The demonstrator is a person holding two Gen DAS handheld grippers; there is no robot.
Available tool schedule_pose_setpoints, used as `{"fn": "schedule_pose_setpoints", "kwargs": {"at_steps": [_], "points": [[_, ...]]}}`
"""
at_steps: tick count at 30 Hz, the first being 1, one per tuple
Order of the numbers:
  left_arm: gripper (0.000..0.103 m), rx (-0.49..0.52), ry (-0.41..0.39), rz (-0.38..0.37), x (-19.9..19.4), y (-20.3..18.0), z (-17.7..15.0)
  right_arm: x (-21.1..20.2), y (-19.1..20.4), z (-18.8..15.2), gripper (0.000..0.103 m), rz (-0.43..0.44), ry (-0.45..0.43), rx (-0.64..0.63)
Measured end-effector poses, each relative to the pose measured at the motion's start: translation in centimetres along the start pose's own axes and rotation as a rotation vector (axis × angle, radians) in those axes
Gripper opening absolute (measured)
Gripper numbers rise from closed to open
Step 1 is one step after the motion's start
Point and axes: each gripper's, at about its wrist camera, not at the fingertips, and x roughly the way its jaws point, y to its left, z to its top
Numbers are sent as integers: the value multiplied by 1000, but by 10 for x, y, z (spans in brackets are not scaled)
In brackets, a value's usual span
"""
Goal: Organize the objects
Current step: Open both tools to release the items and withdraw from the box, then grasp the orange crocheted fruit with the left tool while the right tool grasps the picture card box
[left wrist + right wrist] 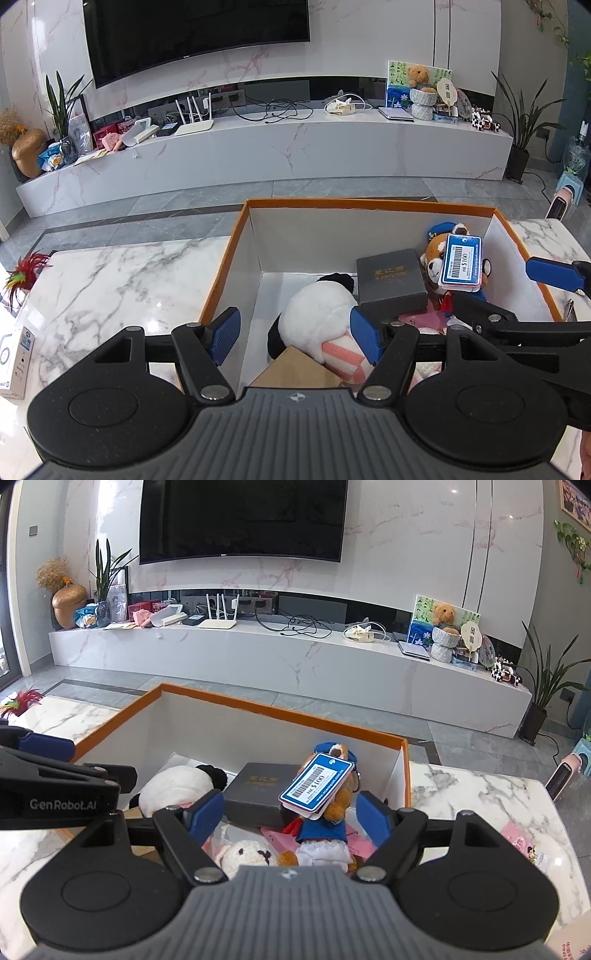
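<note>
Marble counter (122, 273) carries our orange-rimmed box (221, 280). From the left, our left claw (295, 334) straddles the box's left wall, one pad outside and one inside beside the panda plush (317, 314); it is released, gripping nothing. Next sits the grey gift box (391, 280), then the red panda toy (432, 262) with a blue tag (461, 264) leaning on it. Our right claw (291, 812) hangs over that toy and a white bear (245, 854), pads clear of both, released with nothing pinched.

Both grippers' fingers (225, 332) apart, empty.
</note>
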Motion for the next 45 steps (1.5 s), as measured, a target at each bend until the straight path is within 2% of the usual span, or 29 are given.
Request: {"fn": "schedule_pose_setpoints", "kwargs": {"at_steps": [4, 8, 10, 12, 15, 20, 24, 32, 36, 40, 45], "points": [[77, -13, -7, 10, -10, 6, -1, -12, 2, 0, 80, -2, -8, -13], [77, -46, 0, -15, -21, 19, -6, -28, 5, -2, 81, 1, -21, -47], [77, -60, 10, -28, -26, 25, -9, -36, 8, -4, 86, -1, -30, -69], [77, -66, 10, -23, -32, 30, -14, -44, 11, -6, 86, -3, -36, -91], [77, -63, -2, 10, -43, 34, -20, -56, 11, -7, 87, 2, -41, -99], [77, -21, -1, 12, -58, 32, -32, -76, 18, -13, 87, 8, -40, -131], [77, 26, 24, 10, -67, 30, -50, -91, 19, -20, 89, 9, -36, -164], [77, 51, 74, 11, -84, 23, -102, -121, 17, -36, 90, 24, -25, -145], [77, 60, 126, -13, -82, 16, -130, -134, 21, -54, 91, 41, -13, -135], [77, 28, 188, -51, -69, 15, -146, -142, 17, -75, 91, 68, 25, -90], [79, -30, 207, -70, -55, 16, -155, -153, 22, -92, 93, 77, 32, -106]]}}
